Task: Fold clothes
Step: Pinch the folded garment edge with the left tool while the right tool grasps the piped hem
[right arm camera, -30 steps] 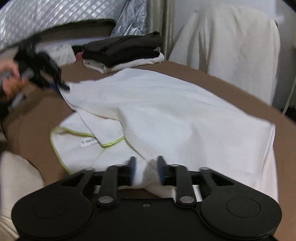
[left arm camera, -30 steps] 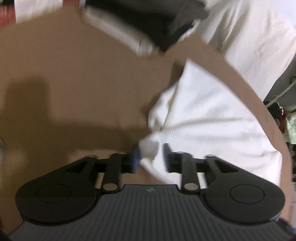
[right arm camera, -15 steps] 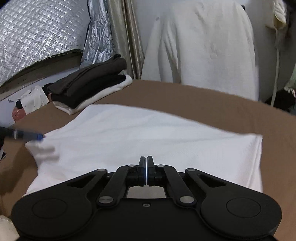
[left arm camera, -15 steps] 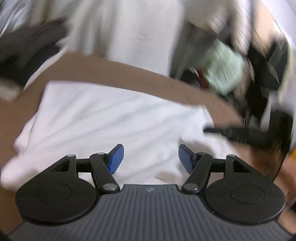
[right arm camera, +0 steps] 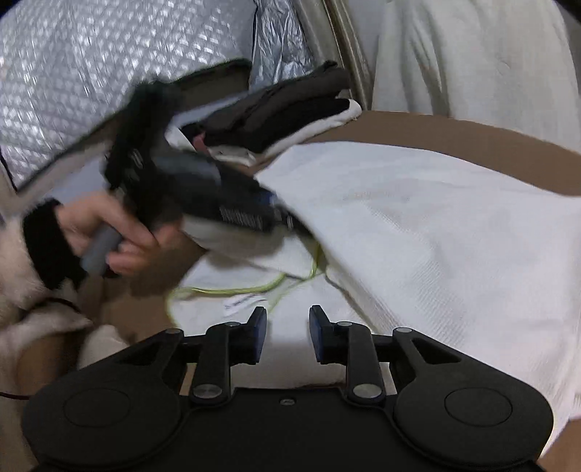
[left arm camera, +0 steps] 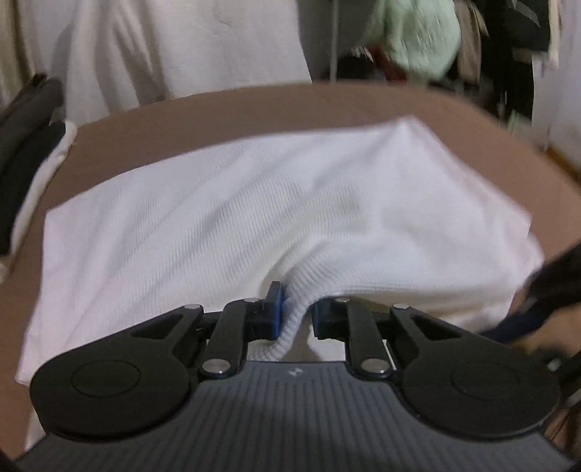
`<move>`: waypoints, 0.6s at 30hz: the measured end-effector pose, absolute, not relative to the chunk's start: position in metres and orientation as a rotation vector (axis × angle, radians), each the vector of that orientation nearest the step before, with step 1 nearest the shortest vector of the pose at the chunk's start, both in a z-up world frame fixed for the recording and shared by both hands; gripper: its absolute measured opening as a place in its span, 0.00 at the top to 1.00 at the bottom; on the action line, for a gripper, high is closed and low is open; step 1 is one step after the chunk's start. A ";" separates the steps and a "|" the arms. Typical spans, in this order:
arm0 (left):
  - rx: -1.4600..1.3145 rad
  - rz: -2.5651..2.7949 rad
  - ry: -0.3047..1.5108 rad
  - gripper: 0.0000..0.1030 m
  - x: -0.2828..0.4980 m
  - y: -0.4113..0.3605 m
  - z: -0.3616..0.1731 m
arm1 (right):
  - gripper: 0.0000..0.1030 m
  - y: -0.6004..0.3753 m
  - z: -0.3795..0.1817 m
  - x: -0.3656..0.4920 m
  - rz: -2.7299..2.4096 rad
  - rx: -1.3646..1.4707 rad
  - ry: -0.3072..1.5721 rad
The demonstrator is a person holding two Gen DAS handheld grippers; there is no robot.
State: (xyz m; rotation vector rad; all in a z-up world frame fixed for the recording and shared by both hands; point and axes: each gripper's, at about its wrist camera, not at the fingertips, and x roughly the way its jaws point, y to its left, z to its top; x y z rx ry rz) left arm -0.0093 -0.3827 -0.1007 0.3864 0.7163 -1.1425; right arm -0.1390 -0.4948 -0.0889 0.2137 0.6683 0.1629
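A white ribbed garment (left arm camera: 254, 218) lies spread on the brown surface (left arm camera: 218, 105). My left gripper (left arm camera: 296, 314) is closing at the garment's near edge, and a fold of fabric bunches between its blue pads, pinched. In the right wrist view a hand (right arm camera: 120, 232) holds that left gripper (right arm camera: 279, 214) at the garment's (right arm camera: 417, 232) raised left edge. Beneath that edge show a yellow-green trimmed neckline and a label (right arm camera: 243, 299). My right gripper (right arm camera: 287, 323) hovers low over the white fabric. Its jaws are opening and nothing is between them. It appears blurred at the right edge of the left wrist view (left arm camera: 537, 312).
A stack of folded dark and white clothes (right arm camera: 276, 112) sits at the far left of the surface, also seen in the left wrist view (left arm camera: 25, 152). A cream cloth drapes over something behind (right arm camera: 472, 54). Silver quilted material (right arm camera: 90, 72) stands at the left; hanging clothes (left arm camera: 417, 32) at the back right.
My left gripper was open above the garment; now it has closed on a fold at the near edge. My right gripper was shut half a second ago and its jaws now stand apart.
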 end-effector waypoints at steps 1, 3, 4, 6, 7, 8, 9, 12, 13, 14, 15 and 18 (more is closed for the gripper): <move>0.341 -1.141 0.739 0.85 -0.005 -0.382 -0.099 | 0.71 -0.494 -0.091 -0.132 0.154 0.202 0.668; 0.264 -1.151 0.764 0.85 -0.001 -0.379 -0.094 | 0.64 -0.495 -0.095 -0.117 0.077 0.168 0.663; 0.235 -1.157 0.769 0.85 0.001 -0.374 -0.092 | 0.61 -0.495 -0.096 -0.112 0.023 0.133 0.655; 0.174 -1.163 0.778 0.85 0.005 -0.367 -0.089 | 0.61 -0.493 -0.096 -0.107 -0.099 0.039 0.633; 0.139 -1.166 0.782 0.85 0.008 -0.367 -0.089 | 0.60 -0.491 -0.095 -0.108 -0.130 -0.003 0.621; 0.105 -1.170 0.786 0.84 0.012 -0.368 -0.089 | 0.60 -0.489 -0.093 -0.111 -0.136 -0.042 0.608; 0.079 -1.172 0.786 0.85 0.016 -0.368 -0.089 | 0.56 -0.486 -0.092 -0.114 -0.132 -0.074 0.602; 0.087 -1.155 0.756 0.85 0.015 -0.370 -0.086 | 0.49 -0.476 -0.093 -0.121 -0.089 -0.139 0.600; 0.085 -1.154 0.754 0.85 0.015 -0.369 -0.087 | 0.49 -0.473 -0.095 -0.121 -0.064 -0.143 0.604; 0.081 -1.156 0.759 0.85 0.014 -0.368 -0.086 | 0.49 -0.472 -0.097 -0.119 -0.045 -0.144 0.612; 0.083 -1.154 0.767 0.85 0.013 -0.367 -0.087 | 0.49 -0.469 -0.099 -0.118 -0.041 -0.152 0.618; 0.093 -1.145 0.772 0.85 0.008 -0.364 -0.089 | 0.49 -0.458 -0.105 -0.106 -0.074 -0.202 0.635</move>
